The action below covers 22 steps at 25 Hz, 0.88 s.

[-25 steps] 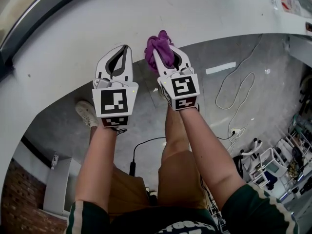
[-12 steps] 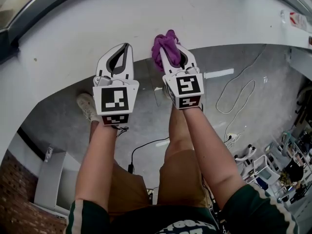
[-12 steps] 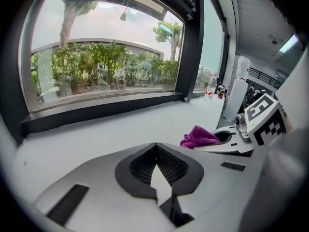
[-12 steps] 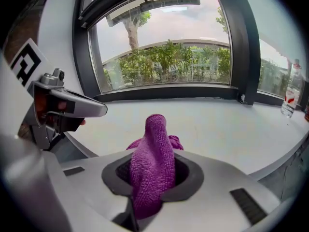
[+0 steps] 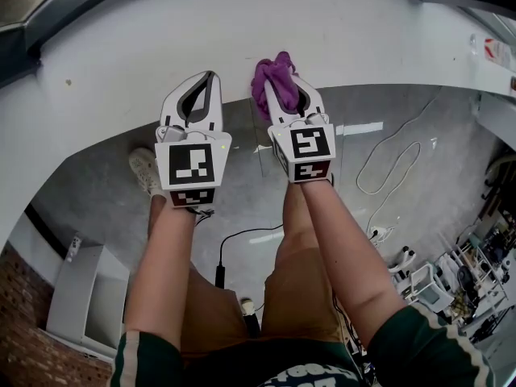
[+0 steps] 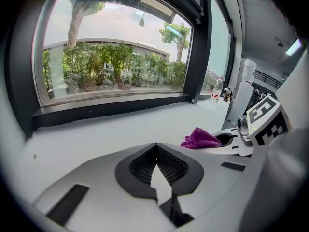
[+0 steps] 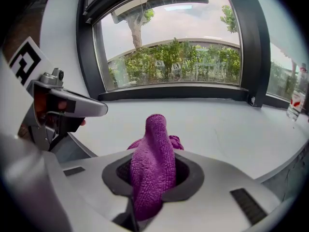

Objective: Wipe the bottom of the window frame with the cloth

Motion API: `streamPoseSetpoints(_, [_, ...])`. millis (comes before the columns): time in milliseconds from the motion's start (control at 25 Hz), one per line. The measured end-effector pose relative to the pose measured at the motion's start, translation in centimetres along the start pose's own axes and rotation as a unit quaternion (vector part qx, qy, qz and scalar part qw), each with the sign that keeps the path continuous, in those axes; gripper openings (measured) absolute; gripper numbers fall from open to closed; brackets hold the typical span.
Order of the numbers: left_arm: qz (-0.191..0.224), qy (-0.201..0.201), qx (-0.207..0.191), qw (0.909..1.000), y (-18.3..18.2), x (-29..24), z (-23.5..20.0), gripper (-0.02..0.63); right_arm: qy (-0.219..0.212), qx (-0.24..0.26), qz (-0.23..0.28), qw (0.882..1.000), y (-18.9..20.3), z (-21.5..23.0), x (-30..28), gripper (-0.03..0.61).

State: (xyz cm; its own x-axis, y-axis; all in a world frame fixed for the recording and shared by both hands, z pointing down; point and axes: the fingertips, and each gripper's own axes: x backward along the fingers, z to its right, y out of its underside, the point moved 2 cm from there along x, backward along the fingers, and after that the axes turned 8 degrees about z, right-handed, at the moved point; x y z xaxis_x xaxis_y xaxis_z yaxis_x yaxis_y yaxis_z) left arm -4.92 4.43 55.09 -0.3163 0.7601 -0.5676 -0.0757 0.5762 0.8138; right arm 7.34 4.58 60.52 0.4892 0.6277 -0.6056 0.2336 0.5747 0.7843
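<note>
While the left gripper (image 5: 211,77) sits over the white sill (image 5: 105,63) with jaws shut together and empty, the right gripper (image 5: 282,87) beside it pinches the purple cloth (image 5: 272,72) above the sill's near edge.

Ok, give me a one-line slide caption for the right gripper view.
Right gripper shut on purple cloth, white sill and dark window frame ahead.

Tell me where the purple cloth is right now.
In the head view, the purple cloth sits clamped in the right gripper at the near edge of the white sill, right of the left gripper.
</note>
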Motion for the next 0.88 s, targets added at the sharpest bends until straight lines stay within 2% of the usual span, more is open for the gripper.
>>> streamPoseSetpoints(440, [-0.005, -0.017, 0.010, 0.9998, 1.7, 2.4, -3.3, 0.008, 0.023, 0.001, -0.004, 1.000, -0.1, -0.4, -0.2, 0.086])
streamPoseSetpoints(680, [-0.002, -0.023, 0.020, 0.9995, 2.1, 3.3, -4.1, 0.008, 0.016, 0.001, -0.011, 1.000, -0.2, -1.6, -0.7, 0.086])
streamPoseSetpoints(880, [-0.002, -0.029, 0.023, 0.9993, 2.3, 4.0, -5.1, 0.008, -0.009, 0.008, -0.017, 1.000, -0.5, -4.2, -1.7, 0.086])
